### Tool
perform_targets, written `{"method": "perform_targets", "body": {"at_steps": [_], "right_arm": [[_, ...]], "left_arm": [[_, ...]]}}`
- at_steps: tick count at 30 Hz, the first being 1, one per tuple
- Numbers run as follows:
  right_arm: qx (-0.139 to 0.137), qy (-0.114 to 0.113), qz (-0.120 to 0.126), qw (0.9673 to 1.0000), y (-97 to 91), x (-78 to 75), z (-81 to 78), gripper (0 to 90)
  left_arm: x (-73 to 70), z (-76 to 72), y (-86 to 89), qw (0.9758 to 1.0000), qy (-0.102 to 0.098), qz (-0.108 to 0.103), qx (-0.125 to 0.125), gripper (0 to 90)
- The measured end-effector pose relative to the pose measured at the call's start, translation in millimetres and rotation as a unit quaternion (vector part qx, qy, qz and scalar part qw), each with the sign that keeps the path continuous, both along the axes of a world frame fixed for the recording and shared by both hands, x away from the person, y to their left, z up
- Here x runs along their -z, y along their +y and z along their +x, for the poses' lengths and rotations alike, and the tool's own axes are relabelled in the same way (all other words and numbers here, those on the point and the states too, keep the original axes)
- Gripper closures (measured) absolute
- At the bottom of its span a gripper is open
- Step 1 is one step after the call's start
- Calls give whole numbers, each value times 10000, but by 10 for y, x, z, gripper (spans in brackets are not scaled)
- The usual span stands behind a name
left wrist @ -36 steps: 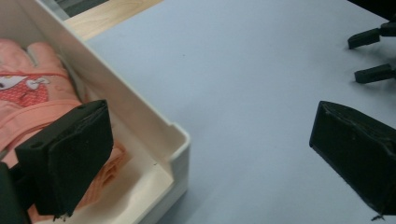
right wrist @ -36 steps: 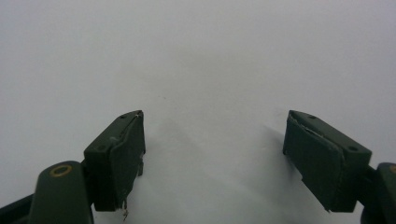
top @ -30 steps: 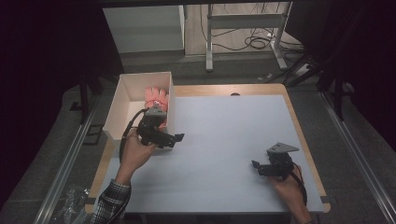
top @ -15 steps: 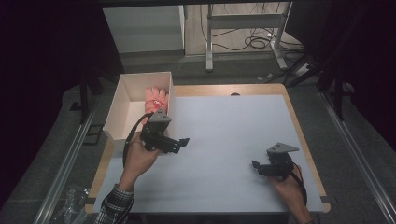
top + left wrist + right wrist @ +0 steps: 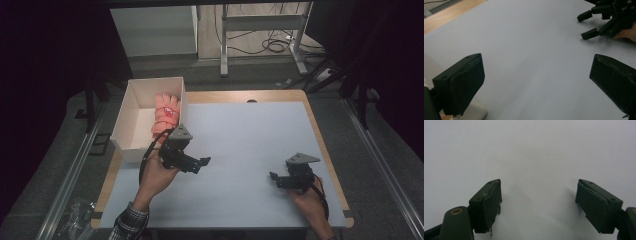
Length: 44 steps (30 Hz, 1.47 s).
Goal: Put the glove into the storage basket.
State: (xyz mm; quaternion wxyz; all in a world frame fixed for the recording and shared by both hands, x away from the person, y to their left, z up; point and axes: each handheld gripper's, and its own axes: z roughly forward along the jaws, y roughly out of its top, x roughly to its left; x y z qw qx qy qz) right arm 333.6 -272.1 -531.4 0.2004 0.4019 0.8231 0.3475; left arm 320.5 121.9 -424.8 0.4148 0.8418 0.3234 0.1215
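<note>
Dark room, cables on the floor beyond the bench (image 5: 250,145). High view: pink glove (image 5: 165,114) lay inside the white box (image 5: 131,117), against its bench-side wall. Left hand-held gripper (image 5: 200,163) sat just beside the box's near corner, pointed away from it, probably done there. Right hand-held gripper (image 5: 275,178) was well apart from the box, idle.

Left gripper view: jaws spread, empty, bare sheet between; right one ahead.

Right gripper view: jaws spread, nothing between, nothing obstructing.
</note>
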Motion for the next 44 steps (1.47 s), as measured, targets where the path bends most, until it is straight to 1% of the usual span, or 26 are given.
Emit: {"method": "perform_targets", "body": {"at_steps": [2,8,11,20,24,27,31,35,36,38,40,44], "right_arm": [[-4,-9,-4,10000,-1,1,1,210],[-4,-8,-4,10000,-1,1,1,210],[-5,-8,-5,10000,-1,1,1,210],[-7,-8,-6,10000,-1,0,1,210],[-8,-9,-6,10000,-1,0,1,210],[-9,-13,-5,10000,-1,1,2,210],[-7,-10,-5,10000,-1,1,1,210],[-8,-10,-5,10000,-1,1,1,211],[-8,-10,-6,10000,-1,1,1,211],[-10,-11,-6,10000,-1,1,1,210],[-9,-11,-6,10000,-2,1,2,210],[-11,-10,-5,10000,-5,3,2,210]], "left_arm": [[59,-2,-22,10000,17,4,63,3],[252,-12,-79,9999,93,5,124,4],[358,-15,-93,9998,119,41,123,5],[688,-31,-102,9996,256,57,108,6],[838,-41,-107,9994,319,144,71,6],[938,-47,-105,9992,369,154,47,6],[1086,-52,-114,9988,409,286,-14,5],[1199,-51,-132,9983,482,303,-75,5],[1232,-51,-139,9984,453,335,-67,5],[1229,-61,-148,9983,397,419,-89,8],[1233,-76,-185,9976,316,608,-74,1],[1234,-76,-184,9977,323,596,-79,0]]}}
